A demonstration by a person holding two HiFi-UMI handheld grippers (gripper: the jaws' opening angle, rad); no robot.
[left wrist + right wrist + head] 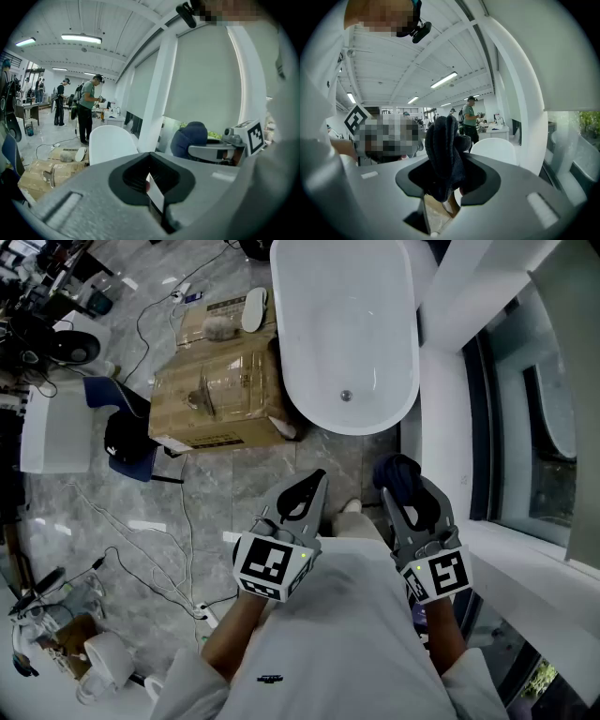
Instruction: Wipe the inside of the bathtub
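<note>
Cloth point(397, 471) in right tool point(406, 495), left tool point(315, 484) closed, bathtub point(347, 315) ahead

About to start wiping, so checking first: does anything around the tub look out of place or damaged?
The tub itself looks empty and unmarked. Beside it, a cardboard box sits against its side with a torn corner flap, and loose cables sprawl across the floor. The right gripper holds the cloth as it should.

The bathtub point(347, 315) is white, the cloth point(396, 472) navy, the cardboard box point(216, 399) brown.
</note>
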